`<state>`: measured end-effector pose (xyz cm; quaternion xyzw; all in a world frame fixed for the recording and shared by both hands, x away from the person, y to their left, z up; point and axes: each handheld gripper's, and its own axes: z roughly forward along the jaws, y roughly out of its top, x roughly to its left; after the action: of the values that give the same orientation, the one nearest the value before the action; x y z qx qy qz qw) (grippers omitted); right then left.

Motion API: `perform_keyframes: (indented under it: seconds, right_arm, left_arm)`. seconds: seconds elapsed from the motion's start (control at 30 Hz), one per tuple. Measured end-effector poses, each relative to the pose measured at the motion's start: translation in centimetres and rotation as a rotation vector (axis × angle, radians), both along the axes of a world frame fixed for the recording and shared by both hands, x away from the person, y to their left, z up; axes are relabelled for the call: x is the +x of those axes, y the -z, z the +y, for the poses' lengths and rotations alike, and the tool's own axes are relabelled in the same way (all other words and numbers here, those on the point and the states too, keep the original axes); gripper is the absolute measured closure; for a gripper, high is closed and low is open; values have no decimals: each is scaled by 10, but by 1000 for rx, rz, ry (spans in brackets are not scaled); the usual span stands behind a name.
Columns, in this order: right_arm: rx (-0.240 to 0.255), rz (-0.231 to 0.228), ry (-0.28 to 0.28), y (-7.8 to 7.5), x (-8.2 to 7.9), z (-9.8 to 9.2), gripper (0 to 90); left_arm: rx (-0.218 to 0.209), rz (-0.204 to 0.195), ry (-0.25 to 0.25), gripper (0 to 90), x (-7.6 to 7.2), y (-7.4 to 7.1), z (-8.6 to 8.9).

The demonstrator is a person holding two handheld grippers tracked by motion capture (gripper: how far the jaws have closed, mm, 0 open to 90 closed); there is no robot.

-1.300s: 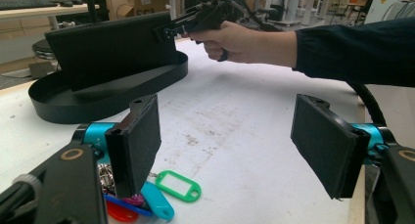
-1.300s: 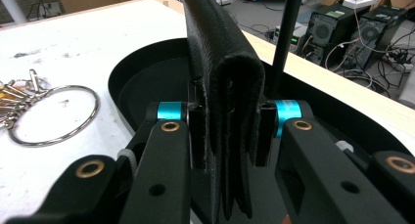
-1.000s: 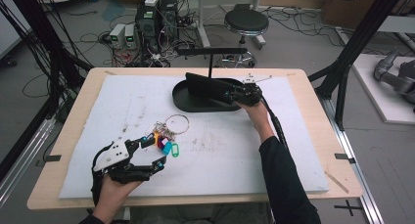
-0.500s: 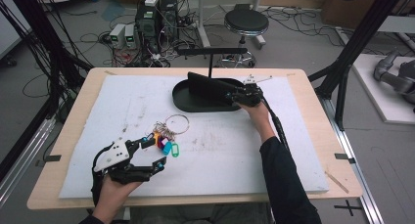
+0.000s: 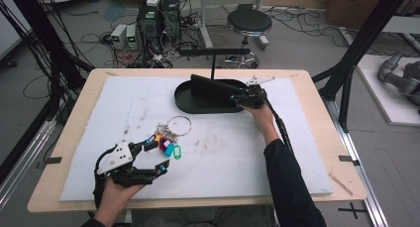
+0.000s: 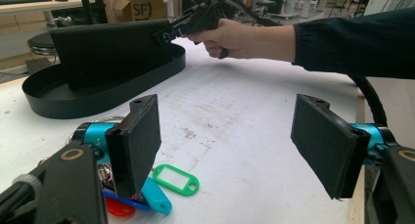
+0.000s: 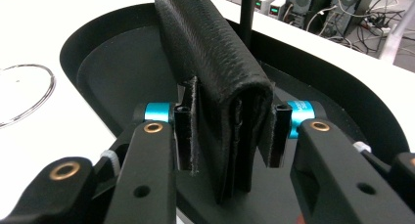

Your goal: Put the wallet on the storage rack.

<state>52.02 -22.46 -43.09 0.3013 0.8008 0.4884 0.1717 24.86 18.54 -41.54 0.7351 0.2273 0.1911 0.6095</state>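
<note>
The black wallet [image 5: 214,87] stands on its long edge in the oval black tray [image 5: 184,102] at the far side of the surface [image 5: 237,152], its long axis running from the far left toward the right claw [image 5: 242,96], which is clamped on its near end. The left claw [image 5: 154,154] hovers wide apart and holds nothing, just beside the bunch of coloured key tags [image 5: 166,145] on a wire ring [image 5: 179,125]. Compared with a second ago, wallet, tags and both claws sit much the same.
</note>
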Motion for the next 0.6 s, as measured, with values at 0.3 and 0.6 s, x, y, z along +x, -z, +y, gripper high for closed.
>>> perform_keyframes:
  seconds: [0.3, 0.6]
  right_arm:
    - [10, -19, 29, -7, -3, -3, 588]
    - [18, -28, 75, -13, -7, -7, 420]
  left_arm:
    - [6, 0, 0, 268, 0, 0, 0]
    - [14, 1, -3, 267, 2, 1, 0]
